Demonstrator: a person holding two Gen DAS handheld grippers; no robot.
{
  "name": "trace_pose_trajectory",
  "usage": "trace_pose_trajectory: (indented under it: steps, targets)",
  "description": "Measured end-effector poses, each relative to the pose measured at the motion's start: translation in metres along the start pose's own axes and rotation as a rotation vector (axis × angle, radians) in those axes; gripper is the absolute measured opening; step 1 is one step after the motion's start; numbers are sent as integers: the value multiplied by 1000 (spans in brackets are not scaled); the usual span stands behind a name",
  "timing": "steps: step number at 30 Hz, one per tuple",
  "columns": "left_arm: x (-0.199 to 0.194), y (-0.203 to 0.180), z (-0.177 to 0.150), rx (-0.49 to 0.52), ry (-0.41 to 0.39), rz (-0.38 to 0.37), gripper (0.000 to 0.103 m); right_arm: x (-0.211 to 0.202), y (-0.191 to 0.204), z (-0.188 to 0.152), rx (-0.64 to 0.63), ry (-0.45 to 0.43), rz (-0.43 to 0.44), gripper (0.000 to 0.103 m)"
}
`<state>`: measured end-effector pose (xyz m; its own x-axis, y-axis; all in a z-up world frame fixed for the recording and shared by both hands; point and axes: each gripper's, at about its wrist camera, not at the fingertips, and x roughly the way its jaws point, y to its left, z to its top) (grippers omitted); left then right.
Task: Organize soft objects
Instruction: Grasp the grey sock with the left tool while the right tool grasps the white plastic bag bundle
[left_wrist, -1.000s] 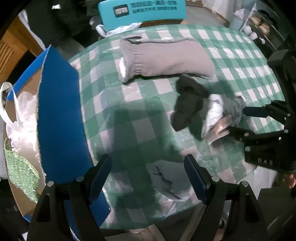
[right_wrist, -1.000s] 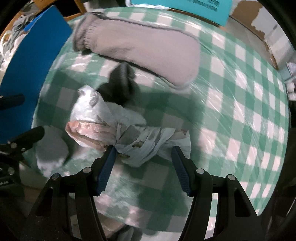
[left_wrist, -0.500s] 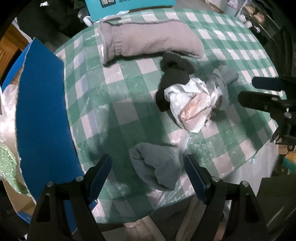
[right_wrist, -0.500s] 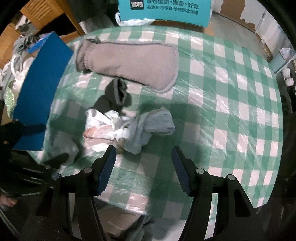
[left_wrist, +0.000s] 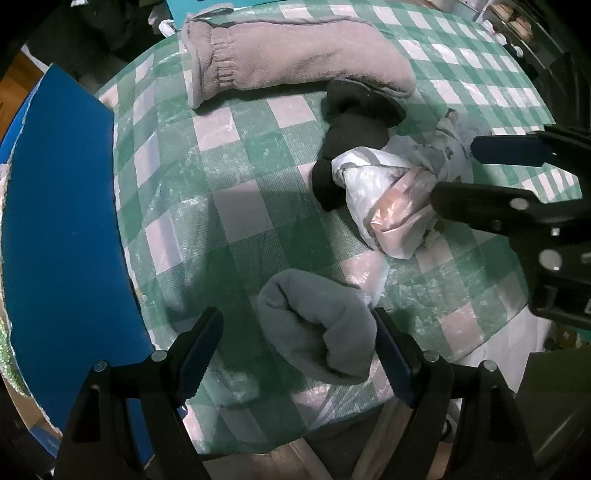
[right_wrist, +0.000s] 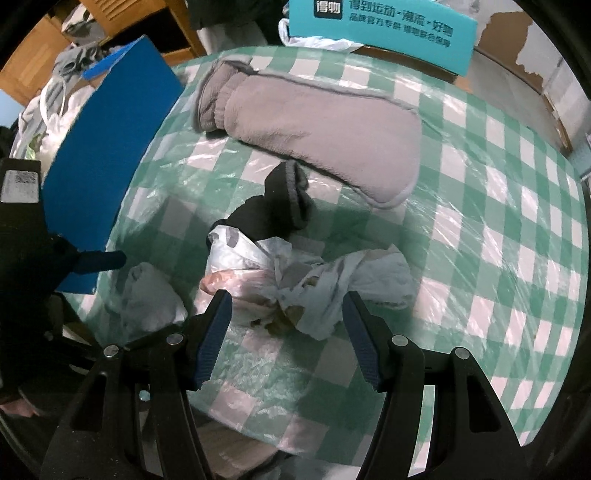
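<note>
In the left wrist view, the left gripper (left_wrist: 297, 345) points down at a table (left_wrist: 236, 206) covered with a green-and-white checked cloth under clear plastic. Its jaws stand apart, one on each side of a rolled grey sock (left_wrist: 317, 328) near the table's front edge; the right jaw lies just beside the sock, and whether it touches cannot be told. Farther back lies a large grey mitten (left_wrist: 295, 59), with a black sock (left_wrist: 351, 136) in front of it. A crumpled plastic bag (left_wrist: 384, 206) rests against the black sock. The right gripper (left_wrist: 454, 171) reaches in from the right, its jaws apart over the bag's far end. A blue board (left_wrist: 62, 236) stands along the table's left side.

In the right wrist view, the right gripper (right_wrist: 286, 336) hangs above the bag (right_wrist: 258, 273) and a bunched white cloth (right_wrist: 354, 284), jaws apart, clamped on nothing. The black sock (right_wrist: 277, 206) lies behind the bag, the mitten (right_wrist: 317, 129) beyond it. The grey sock (right_wrist: 147, 295) sits at left by the left gripper (right_wrist: 99, 260). A teal box (right_wrist: 380, 33) stands at the table's far edge.
</note>
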<state>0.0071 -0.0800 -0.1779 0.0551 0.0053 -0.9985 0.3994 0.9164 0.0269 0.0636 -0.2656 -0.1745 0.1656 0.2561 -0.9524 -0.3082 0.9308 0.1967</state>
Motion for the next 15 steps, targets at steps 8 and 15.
trace_pose_trajectory:
  steps: [8, 15]
  targets:
    - [7, -1, -1, 23, -11, 11, 53, 21, 4, 2, -33, 38, -29, 64]
    - [6, 7, 0, 5, -24, -1, 40, 29, 13, 3, -88, 39, -76, 66]
